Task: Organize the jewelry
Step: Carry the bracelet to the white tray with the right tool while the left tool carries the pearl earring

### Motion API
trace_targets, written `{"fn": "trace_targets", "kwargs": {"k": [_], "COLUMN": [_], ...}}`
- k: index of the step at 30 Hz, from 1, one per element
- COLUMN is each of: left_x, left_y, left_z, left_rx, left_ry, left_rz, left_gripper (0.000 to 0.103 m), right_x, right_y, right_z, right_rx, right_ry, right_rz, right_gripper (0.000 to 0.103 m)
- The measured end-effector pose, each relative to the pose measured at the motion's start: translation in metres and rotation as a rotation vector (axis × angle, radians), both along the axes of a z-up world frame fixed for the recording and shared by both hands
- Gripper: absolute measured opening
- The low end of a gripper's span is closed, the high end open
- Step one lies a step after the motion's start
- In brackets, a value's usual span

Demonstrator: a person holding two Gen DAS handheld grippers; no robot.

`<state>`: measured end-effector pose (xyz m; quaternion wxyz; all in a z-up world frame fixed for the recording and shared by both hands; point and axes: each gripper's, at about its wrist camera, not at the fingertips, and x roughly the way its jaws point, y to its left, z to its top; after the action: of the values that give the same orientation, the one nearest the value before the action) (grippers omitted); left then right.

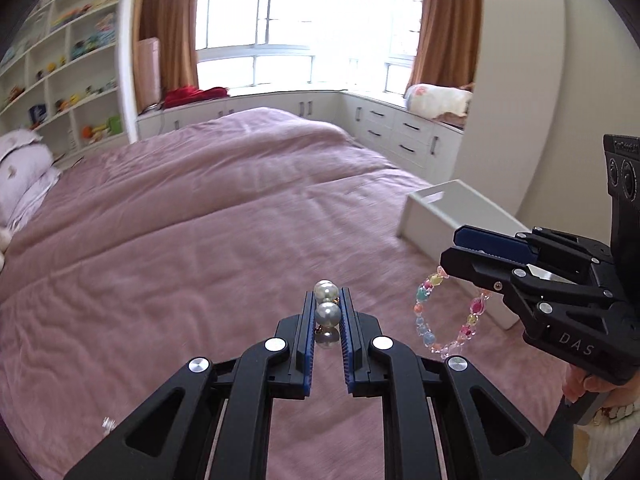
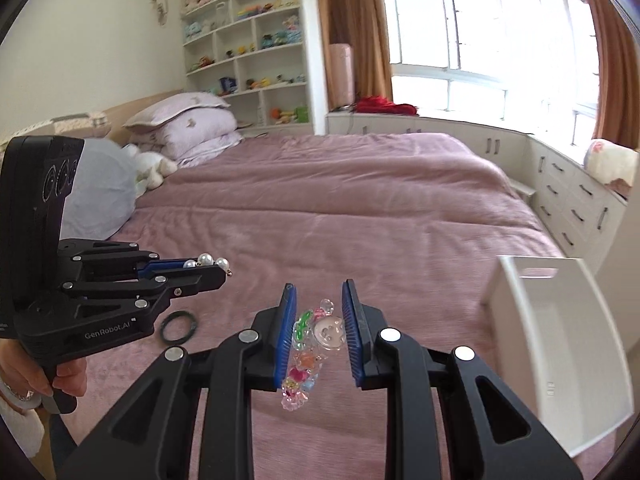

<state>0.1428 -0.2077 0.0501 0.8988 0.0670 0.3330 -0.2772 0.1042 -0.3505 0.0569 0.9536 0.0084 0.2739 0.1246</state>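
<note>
Left gripper (image 1: pixel 327 312): jaws pressed in on a pearl piece (image 1: pixel 327 312), large white pearls stacked in a row between the blue pads, the top pearl standing proud of the fingertips. In the right wrist view the same gripper (image 2: pixel 208 268) appeared side-on, pearls (image 2: pixel 206 260) poking out past its tips with a small gold end piece hanging at the far end.

Right gripper (image 2: pixel 318 320): jaws pinching a bracelet of clear, coloured beads (image 2: pixel 308 344). A round, clear bead sat against the right pad; the rest of the loop hung below the pads. In the left wrist view this gripper (image 1: pixel 450 254) held the beaded loop (image 1: pixel 444 312) dangling under its tips, clear of the bedspread.

Outward from the jaws: pink bedspread (image 1: pixel 200 220) lay below both grippers. A dark ring (image 2: pixel 179 326) rested flat on it, just below the left gripper's fingers. A white box (image 2: pixel 560 340), open at the top with a handle slot, stood on the bed to the right of the right jaws. A hand (image 2: pixel 60 376) gripped the left gripper's handle.
</note>
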Motion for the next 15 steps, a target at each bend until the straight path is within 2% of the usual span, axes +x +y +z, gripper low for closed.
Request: {"fn": "trace_targets", "kwargs": {"k": [8, 15], "left_x": [0.004, 0.019], "left_y": [-0.132, -0.228], "left_z": [0.010, 0.010], "left_rx": [0.021, 0.036], "left_ry": [-0.008, 0.009], "left_rz": [-0.205, -0.294], "left_gripper": [0.016, 0.016], "right_x": [-0.020, -0.028], "right_y": [-0.113, -0.203], "right_z": [0.010, 0.003], "right_rx": [-0.015, -0.046], "right_ry": [-0.010, 0.016], "right_rz": [-0.197, -0.332], "right_gripper": [0.024, 0.024]}}
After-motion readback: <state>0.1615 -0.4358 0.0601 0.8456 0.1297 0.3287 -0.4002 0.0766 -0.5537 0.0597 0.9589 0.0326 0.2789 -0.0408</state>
